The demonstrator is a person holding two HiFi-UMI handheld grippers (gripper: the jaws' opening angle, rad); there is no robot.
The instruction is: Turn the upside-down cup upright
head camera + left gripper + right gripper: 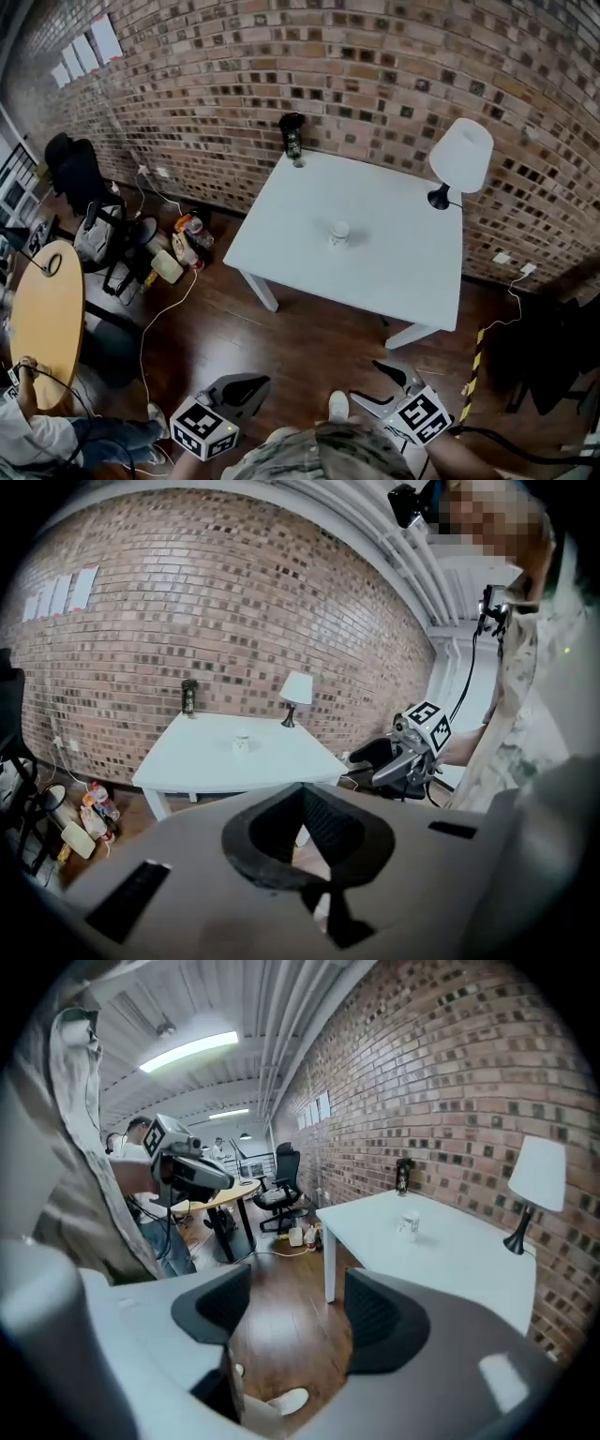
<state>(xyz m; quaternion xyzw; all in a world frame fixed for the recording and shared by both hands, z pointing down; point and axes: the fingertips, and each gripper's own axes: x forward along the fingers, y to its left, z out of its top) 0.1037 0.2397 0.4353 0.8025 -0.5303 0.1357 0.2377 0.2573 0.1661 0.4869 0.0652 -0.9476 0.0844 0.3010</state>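
A small white cup [339, 232] stands near the middle of the white table [394, 281]; it looks bottom-up, but it is too small to be sure. It also shows far off as the cup [242, 744] and the cup [409, 1225]. Both grippers hang low over the wooden floor, well short of the table's near edge. My left gripper [251, 384] has its jaws meeting at the tips, with nothing in them [302, 794]. A clear gap shows between the jaws of my right gripper [377, 386], which is empty [298, 1302].
A white lamp [461, 157] stands at the table's far right corner, a dark bottle [292, 136] at its far left by the brick wall. A round wooden table [42, 319], an office chair [80, 178], floor bottles [187, 239] and cables lie left. A seated person [37, 436] is at lower left.
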